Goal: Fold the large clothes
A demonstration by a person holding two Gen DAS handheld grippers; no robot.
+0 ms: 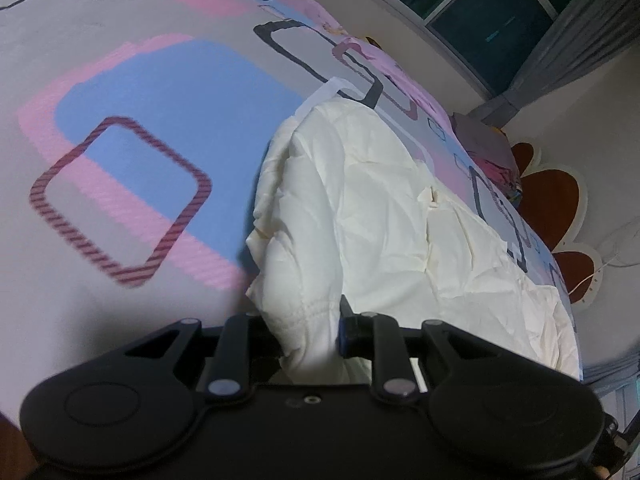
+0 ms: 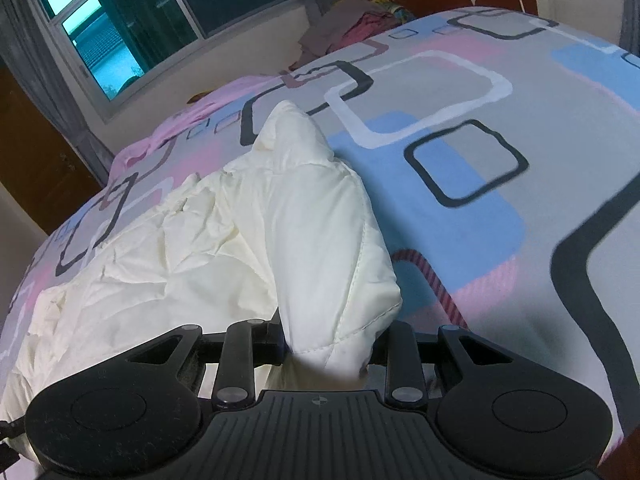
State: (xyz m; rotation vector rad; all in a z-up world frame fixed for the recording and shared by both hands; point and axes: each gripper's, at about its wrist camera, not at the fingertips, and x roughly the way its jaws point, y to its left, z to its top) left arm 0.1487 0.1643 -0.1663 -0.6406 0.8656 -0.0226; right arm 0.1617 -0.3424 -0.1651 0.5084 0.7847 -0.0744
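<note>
1. Left gripper point(image 1: 308, 330): the fingers are clenched on a bunched edge of the cream garment point(image 1: 400, 216), low in the left wrist view.
2. Cream garment: quilted and crumpled, it lies spread across the bed point(image 1: 120, 140), which is covered in a sheet printed with pink, blue and grey squares.
3. Right gripper point(image 2: 328, 344): the fingers are clenched on a stitched corner of the cream garment point(image 2: 320, 240), lifting a fold clear of the bed point(image 2: 520, 140).
4. Far bed edge: a heap of dark clothes point(image 2: 352, 28) rests near the window point(image 2: 132, 28). No containers are visible.
</note>
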